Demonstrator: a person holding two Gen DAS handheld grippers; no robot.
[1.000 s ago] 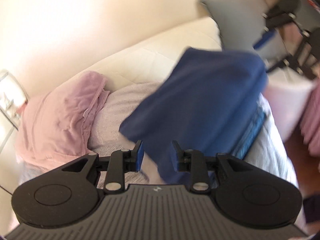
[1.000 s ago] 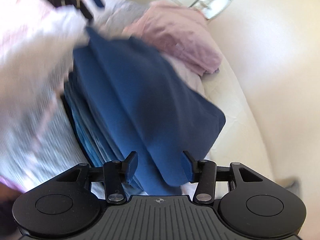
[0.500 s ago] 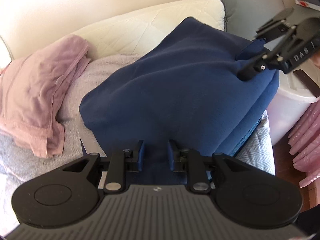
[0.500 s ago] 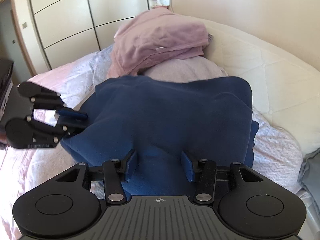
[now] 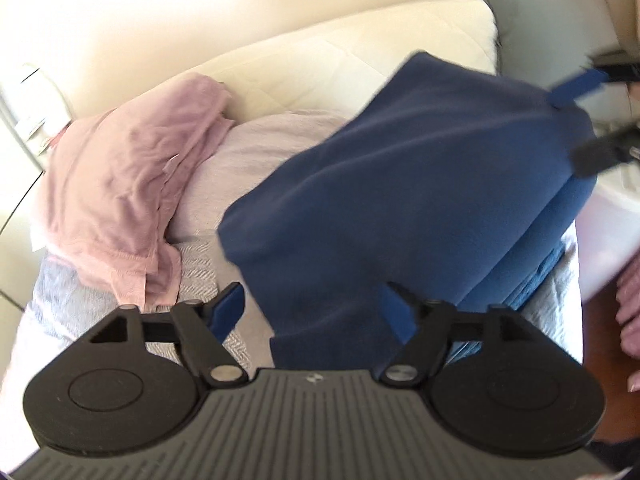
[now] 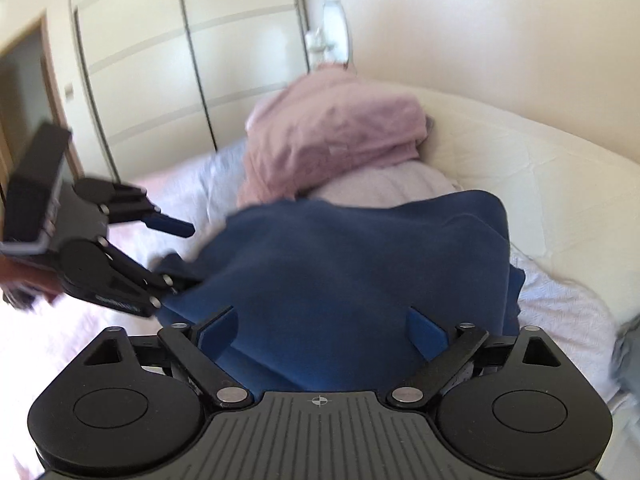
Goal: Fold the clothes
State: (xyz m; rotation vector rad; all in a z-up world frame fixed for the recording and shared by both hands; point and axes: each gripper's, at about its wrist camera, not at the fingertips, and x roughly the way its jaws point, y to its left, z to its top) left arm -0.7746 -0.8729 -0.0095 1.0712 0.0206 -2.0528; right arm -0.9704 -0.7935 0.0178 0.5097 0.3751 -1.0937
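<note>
1. My left gripper (image 5: pixel 310 312) sits nearest in its own view, and its jaws are opening. The near edge of the folded navy garment (image 5: pixel 400 200) lies between the blue pads, but they stand clear of the cloth on both sides.
2. My right gripper (image 6: pixel 322 332) does the same in its view. Its jaws are opening and spread wide, with the navy garment (image 6: pixel 340 272) between them and no pad pressing on it.
3. The navy garment lies folded on the bed (image 5: pixel 200 280), on top of a stack of blue clothes (image 5: pixel 536 280) whose edges peek out along its right side in the left view.
4. From the right view, my left gripper (image 6: pixel 176 248) shows at the garment's left corner, one blue pad above the cloth and the lower finger at its edge.
5. From the left view, my right gripper (image 5: pixel 580 120) is a blur at the garment's far right corner.
6. Beyond the navy garment lies a pale lilac knit (image 5: pixel 256 152), and a crumpled pink garment (image 5: pixel 120 192) rests on its far end.
7. A cream padded headboard (image 5: pixel 320 52) runs along the far edge of the bed.
8. Farthest off in the right view stand pale wardrobe doors (image 6: pixel 160 60).
</note>
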